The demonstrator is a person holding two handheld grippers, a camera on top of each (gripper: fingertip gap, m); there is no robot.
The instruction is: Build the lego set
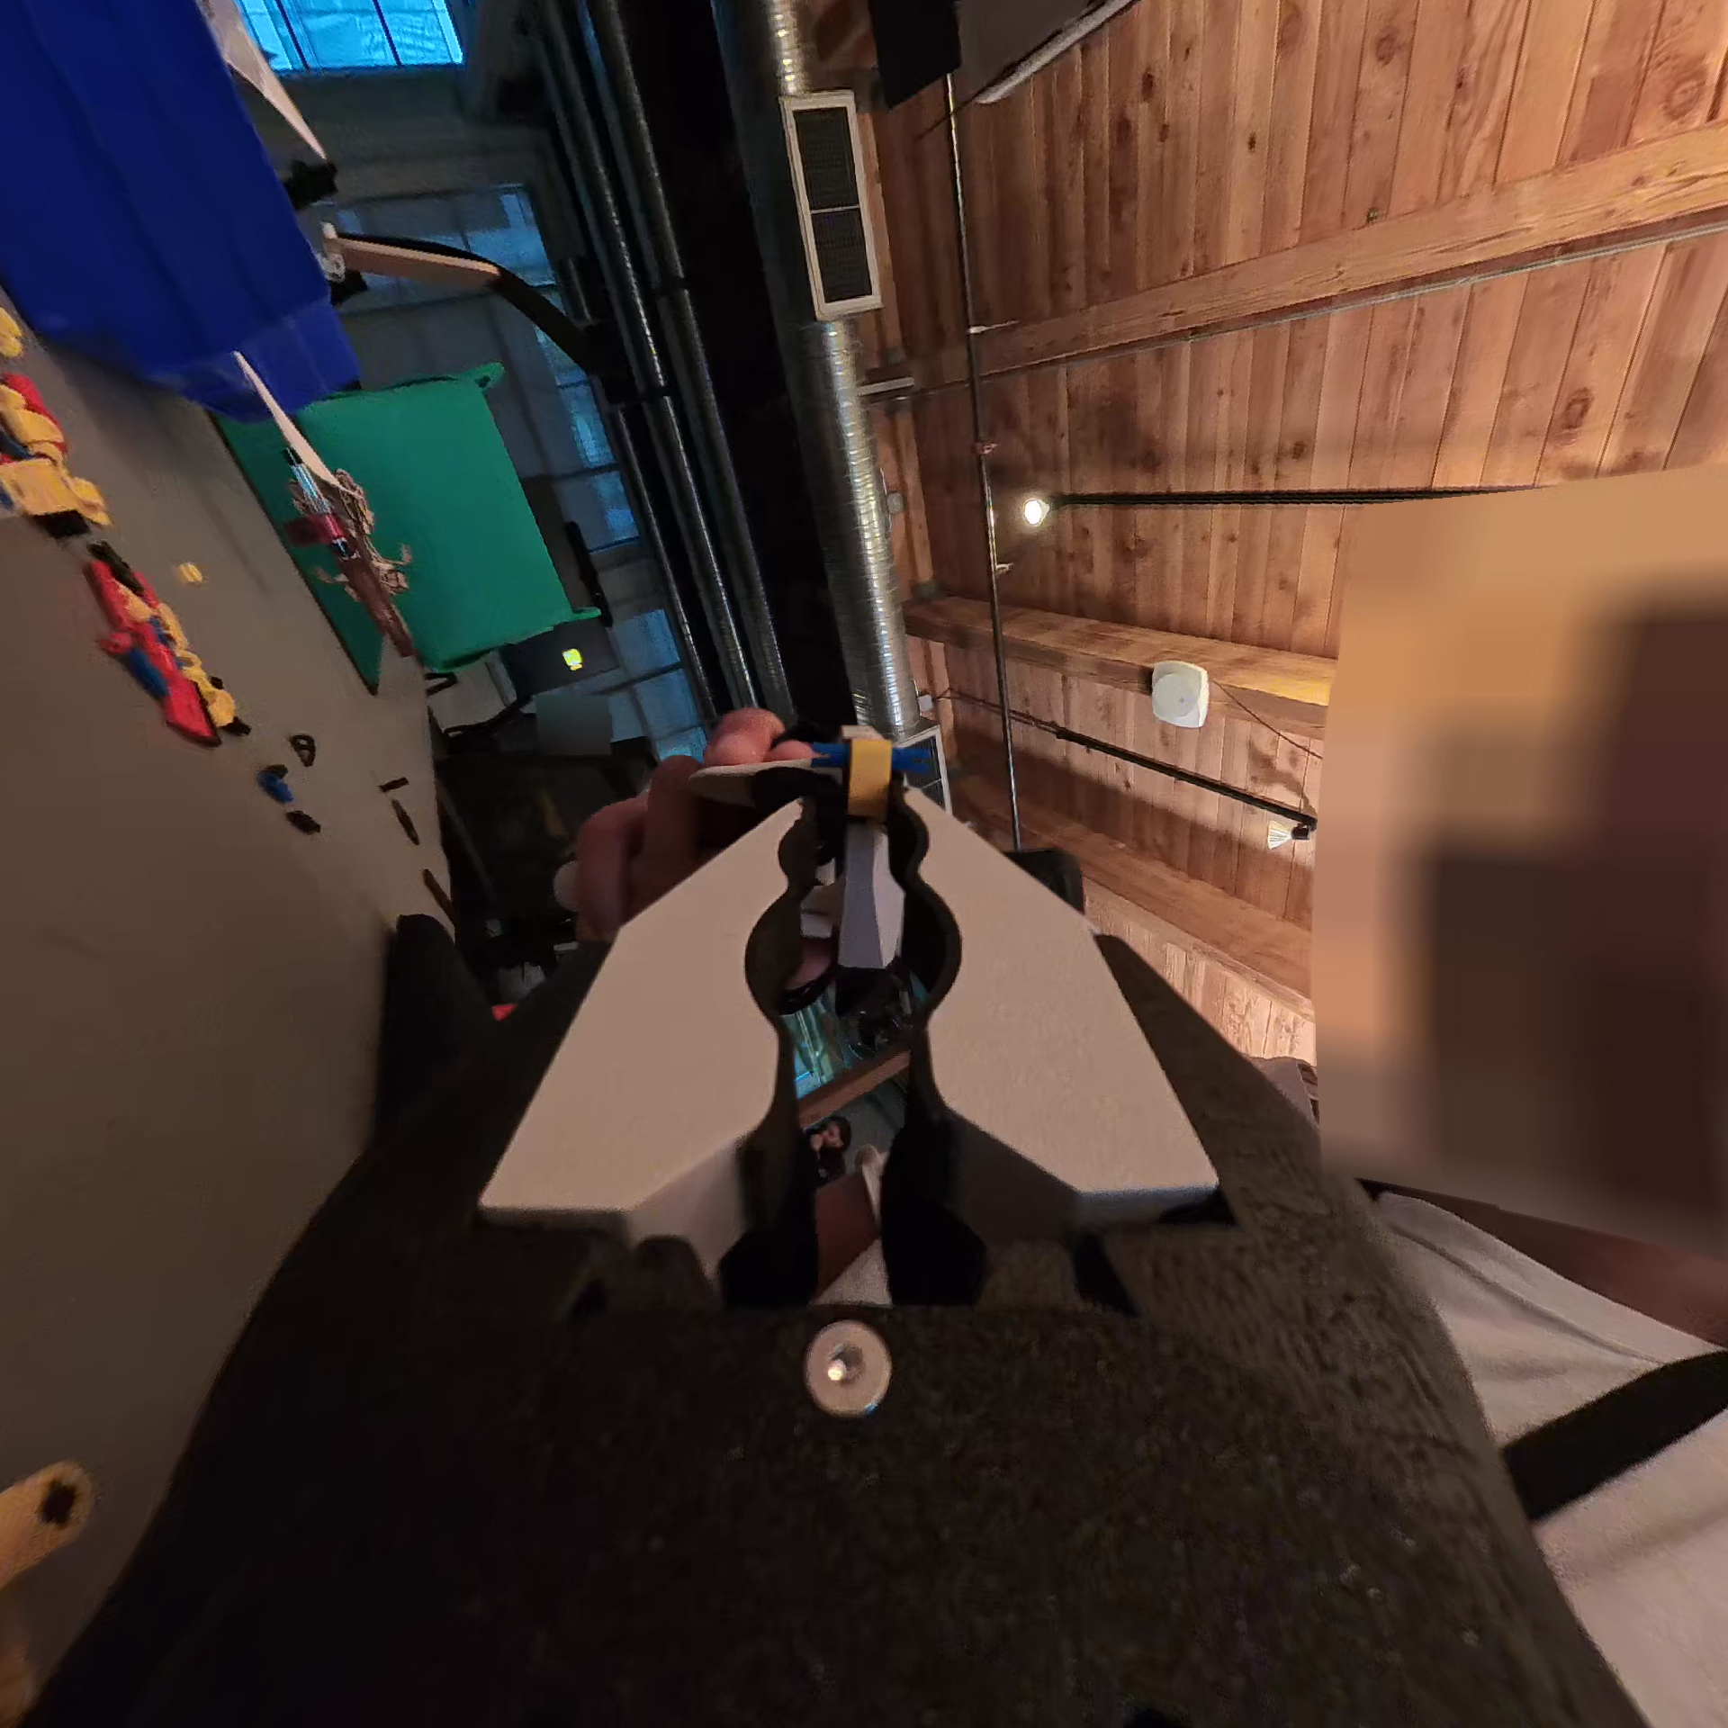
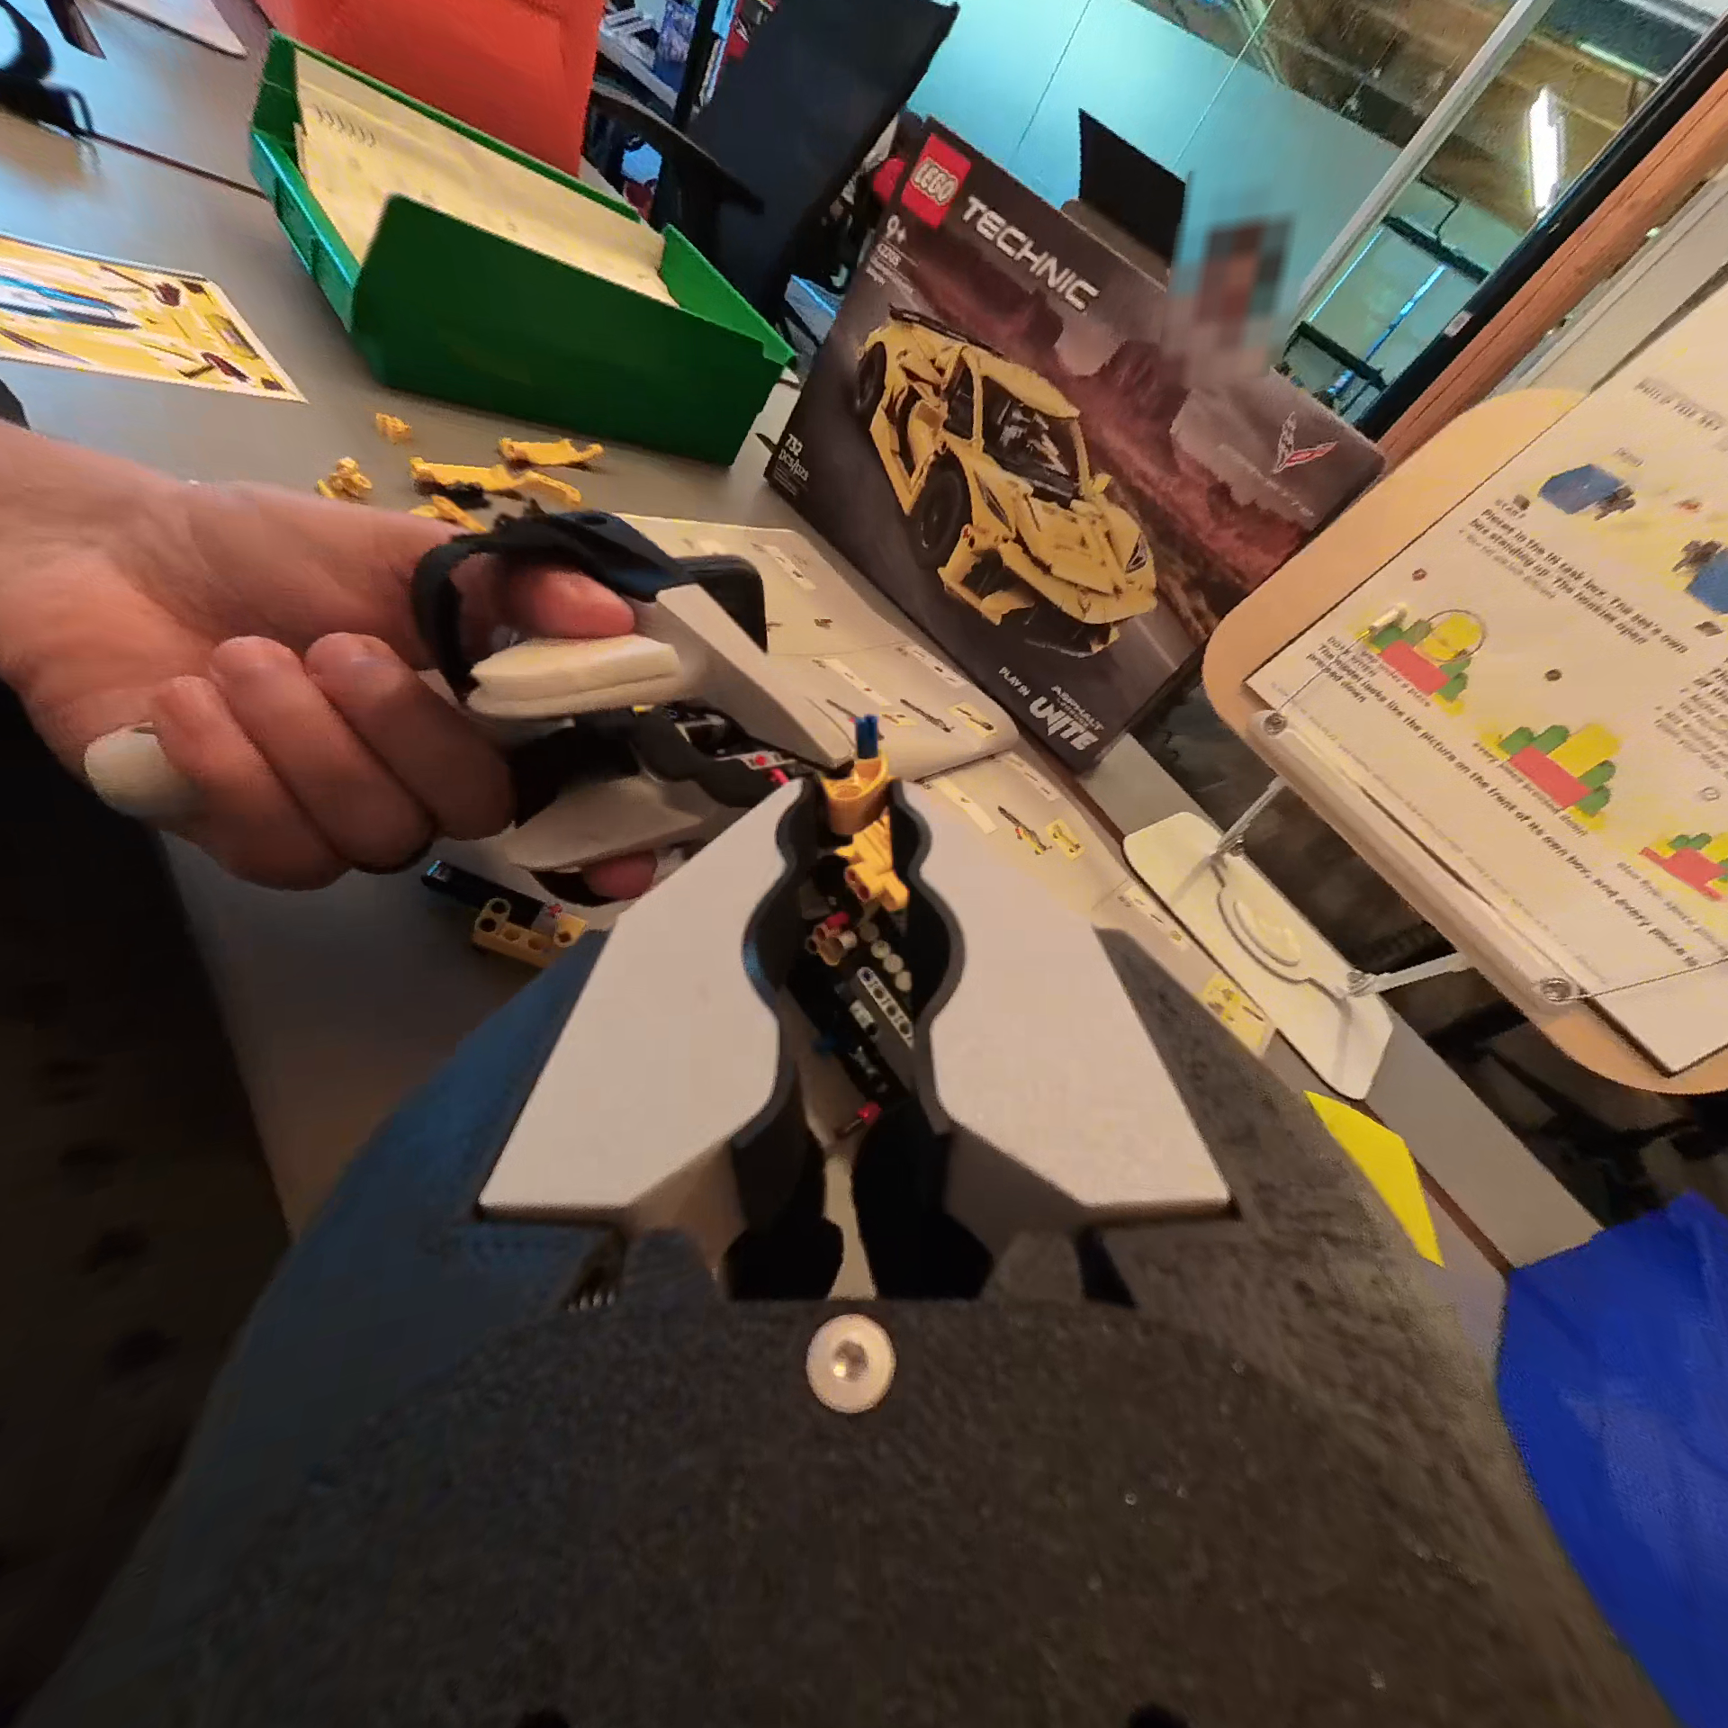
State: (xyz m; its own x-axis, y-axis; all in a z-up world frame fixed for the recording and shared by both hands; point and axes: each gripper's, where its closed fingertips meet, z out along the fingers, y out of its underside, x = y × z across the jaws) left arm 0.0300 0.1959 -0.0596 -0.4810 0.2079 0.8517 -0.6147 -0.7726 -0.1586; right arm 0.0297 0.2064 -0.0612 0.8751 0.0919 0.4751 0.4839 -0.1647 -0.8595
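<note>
In the left wrist view my left gripper (image 1: 865,806) is raised toward the ceiling, its jaws shut on a small yellow connector (image 1: 866,778) with a blue pin (image 1: 825,757) through it. A hand (image 1: 645,832) holds the other gripper right against it. In the right wrist view my right gripper (image 2: 853,795) is shut on the yellow end (image 2: 856,795) of a yellow-and-black assembly (image 2: 879,982) that runs back between its fingers. The blue pin (image 2: 866,733) sticks up from it. The left gripper's fingertips (image 2: 804,753) meet the same spot.
On the grey table (image 2: 309,982) are a green bin (image 2: 561,318), the set's box (image 2: 1029,449), an open booklet (image 2: 870,683), loose yellow parts (image 2: 505,472), a sticker sheet (image 2: 122,318), an instruction stand (image 2: 1496,711) and a blue bin (image 2: 1627,1403). Red and yellow parts (image 1: 159,655) lie on the table. Left and right tips are no more than a few centimetres apart.
</note>
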